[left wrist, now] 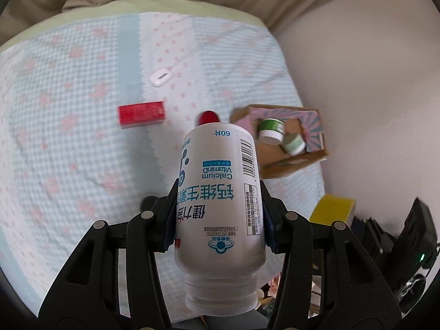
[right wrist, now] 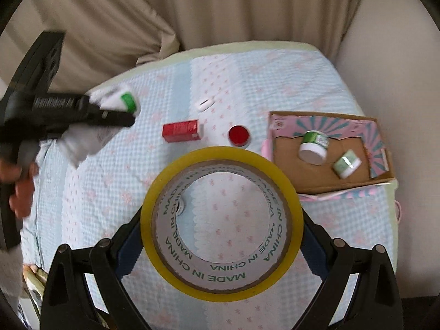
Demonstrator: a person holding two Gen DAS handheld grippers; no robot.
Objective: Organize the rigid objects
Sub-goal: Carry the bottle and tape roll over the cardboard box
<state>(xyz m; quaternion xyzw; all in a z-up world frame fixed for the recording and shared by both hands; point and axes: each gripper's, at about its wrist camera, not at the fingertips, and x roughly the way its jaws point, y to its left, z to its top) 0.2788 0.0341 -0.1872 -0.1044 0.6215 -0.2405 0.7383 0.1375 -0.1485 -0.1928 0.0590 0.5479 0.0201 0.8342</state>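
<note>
Left gripper (left wrist: 220,209): black jointed fingers with blue pads, clamped on the sides of a white bottle (left wrist: 220,200).
White bottle: smooth plastic cylinder, held above the bedspread with its ribbed cap end toward the camera; teal print reads "Calcium VitaminD", with a barcode along one side.
Right gripper (right wrist: 221,228): black fingers with blue pads pressed against the outer rim of a tape roll (right wrist: 220,291), grasping it.
Tape roll: glossy yellow ring around a grey cardboard core printed "MADE IN CHINA"; held facing the camera, the bedspread showing through its hole.
Bedspread (right wrist: 82,206): puckered, waffle-textured cloth, pale blue and white with pink flecks, scalloped seams.
Red box (right wrist: 181,131): small rectangular carton lying flat, mid-bed.
Red disc (right wrist: 238,135): round, shiny, white-rimmed lid-like piece, just right of the red box.
Cardboard tray (right wrist: 291,165): shallow brown box with pink and teal striped flaps, at the bed's right edge.
Jars (right wrist: 314,147): two short round pots, green-labelled with white lids, lying tilted inside the tray, close together.
White case (right wrist: 205,104): small rounded glossy pebble shape, beyond the red box.
Curtain (right wrist: 220,8): beige, hanging in soft vertical folds behind the bed.
</note>
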